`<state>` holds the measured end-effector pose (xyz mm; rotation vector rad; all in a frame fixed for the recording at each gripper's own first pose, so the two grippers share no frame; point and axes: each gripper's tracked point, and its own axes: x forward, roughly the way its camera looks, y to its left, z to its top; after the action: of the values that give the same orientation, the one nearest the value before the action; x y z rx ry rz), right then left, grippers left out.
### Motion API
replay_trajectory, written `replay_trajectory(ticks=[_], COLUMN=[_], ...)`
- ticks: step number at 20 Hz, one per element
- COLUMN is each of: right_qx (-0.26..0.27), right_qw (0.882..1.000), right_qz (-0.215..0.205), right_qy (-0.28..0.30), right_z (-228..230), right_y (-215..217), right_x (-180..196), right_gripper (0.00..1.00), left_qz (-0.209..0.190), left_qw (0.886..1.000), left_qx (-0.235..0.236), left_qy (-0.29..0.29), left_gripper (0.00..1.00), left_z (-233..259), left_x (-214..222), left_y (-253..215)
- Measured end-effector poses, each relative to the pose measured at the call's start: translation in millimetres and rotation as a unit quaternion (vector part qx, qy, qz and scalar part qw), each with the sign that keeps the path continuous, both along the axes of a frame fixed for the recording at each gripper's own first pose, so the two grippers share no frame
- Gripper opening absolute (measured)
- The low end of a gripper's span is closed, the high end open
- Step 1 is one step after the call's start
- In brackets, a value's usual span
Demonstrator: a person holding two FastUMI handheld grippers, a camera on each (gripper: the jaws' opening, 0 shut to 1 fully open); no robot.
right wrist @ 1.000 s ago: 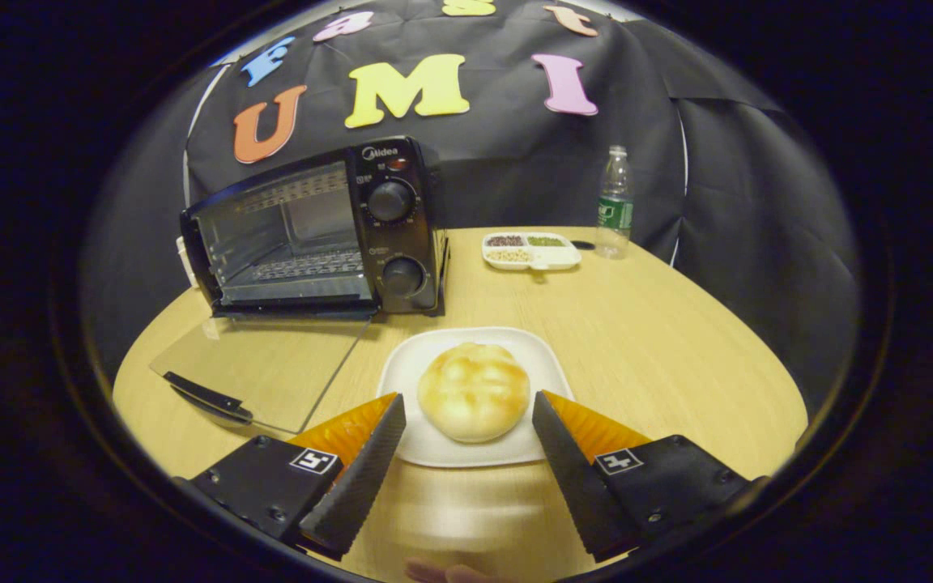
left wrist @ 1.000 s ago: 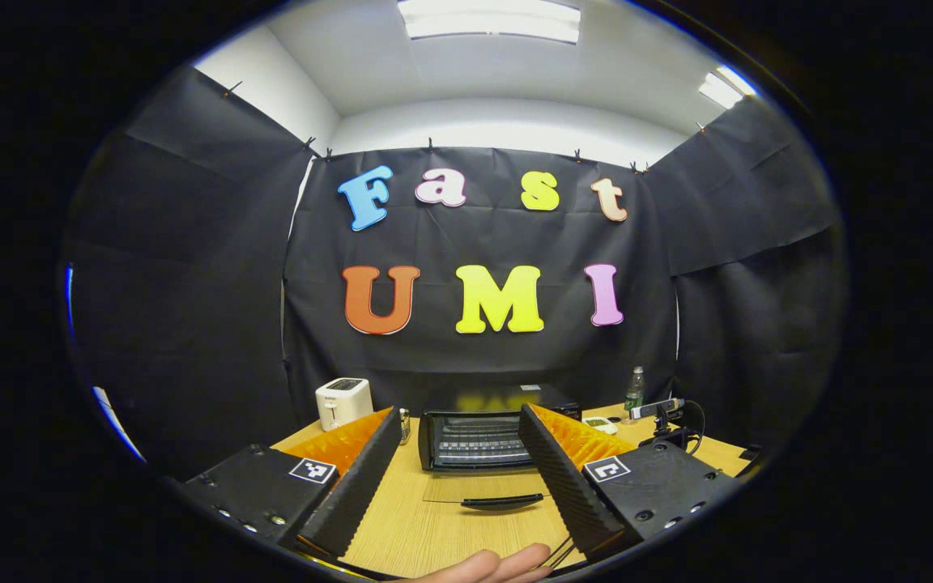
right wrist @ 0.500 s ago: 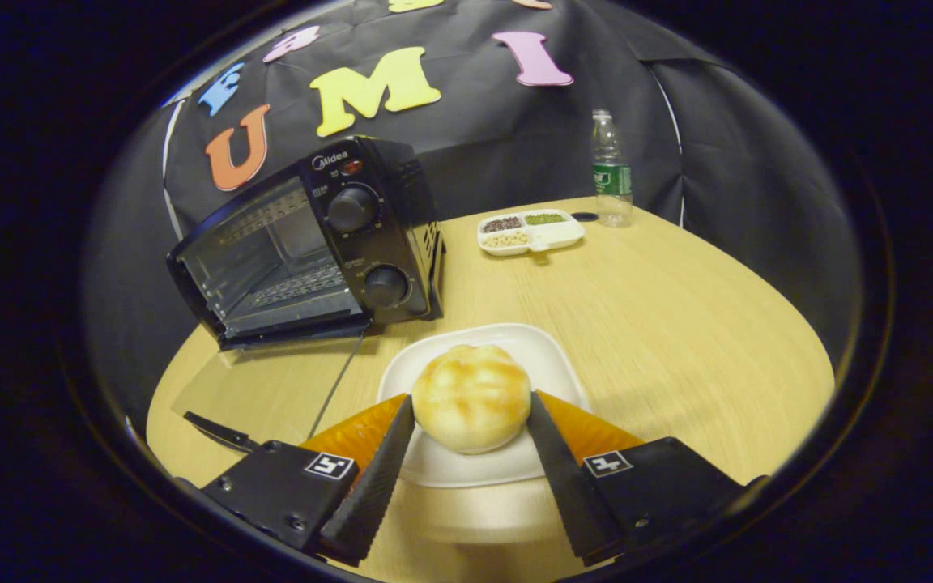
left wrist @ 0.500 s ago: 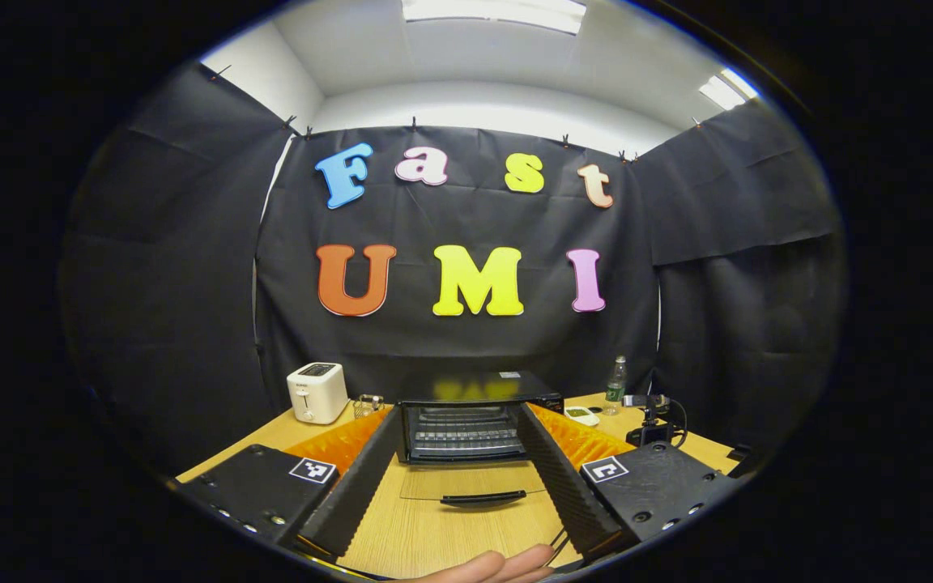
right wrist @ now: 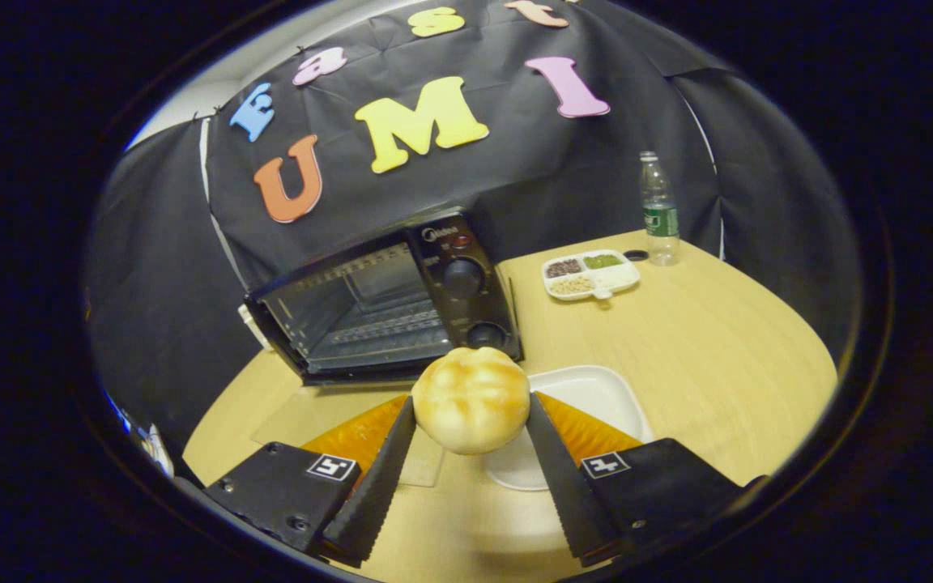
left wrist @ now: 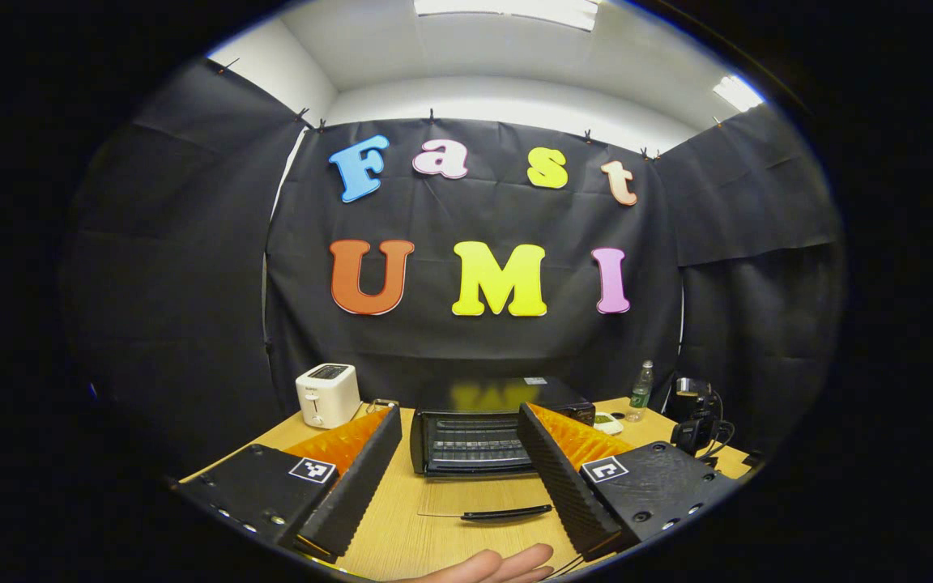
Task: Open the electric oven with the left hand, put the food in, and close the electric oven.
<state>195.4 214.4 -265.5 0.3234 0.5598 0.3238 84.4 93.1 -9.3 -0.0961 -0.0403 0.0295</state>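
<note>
- Clamping one bun [right wrist: 471, 398] between both fingers, the right gripper [right wrist: 470, 453] holds it clear of the one white plate [right wrist: 596, 397], which lies bare on the table [right wrist: 677, 340] just beneath and to the right.
- Meanwhile the left gripper [left wrist: 457, 478] hangs back over the near table edge with its fingers spread wide and nothing between them; a hand [left wrist: 491, 567] shows at the bottom of the left gripper view.
- Just past the bun lies the glass door [left wrist: 487, 495], folded flat on the table, its handle toward us.
- Behind it stands the one oven [right wrist: 389, 300], mouth open and rack bare (so opening looks done, and the loading step is in hand).
- Next, by my reckoning, the bun must travel forward and left over the door, go in level onto the rack, and be let go before the left gripper lifts the door shut.
- Farther back: one sectioned dish [right wrist: 590, 274], one bottle [right wrist: 658, 210], and one toaster [left wrist: 327, 394].
</note>
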Motion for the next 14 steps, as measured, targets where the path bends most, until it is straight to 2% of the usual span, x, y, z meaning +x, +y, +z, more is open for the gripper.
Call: replay_trajectory(ticks=[3,7,11,14], right_qx=[0.059,0.138,0.203,0.205], right_qw=[0.998,0.99,0.978,0.976], right_qz=[0.011,-0.008,-0.04,-0.073], right_qy=[0.01,0.041,0.028,0.03], right_z=[13.7,17.5,28.9,22.8], right_y=[36.8,87.0,136.5,159.1], right_x=[7.8,31.0,60.5,85.7], right_gripper=[0.85,0.85,0.84,0.84], left_qz=[0.012,0.02,0.027,0.036], left_qw=[1.0,1.0,1.0,0.999], left_qx=[-0.004,-0.003,-0.006,-0.007], left_qy=[0.008,0.003,0.007,0.016], left_gripper=[0.95,0.94,0.94,0.95], left_z=[-0.5,2.7,-3.7,-10.6], left_x=[8.2,8.9,8.5,6.2], left_y=[15.2,32.5,48.1,60.5])
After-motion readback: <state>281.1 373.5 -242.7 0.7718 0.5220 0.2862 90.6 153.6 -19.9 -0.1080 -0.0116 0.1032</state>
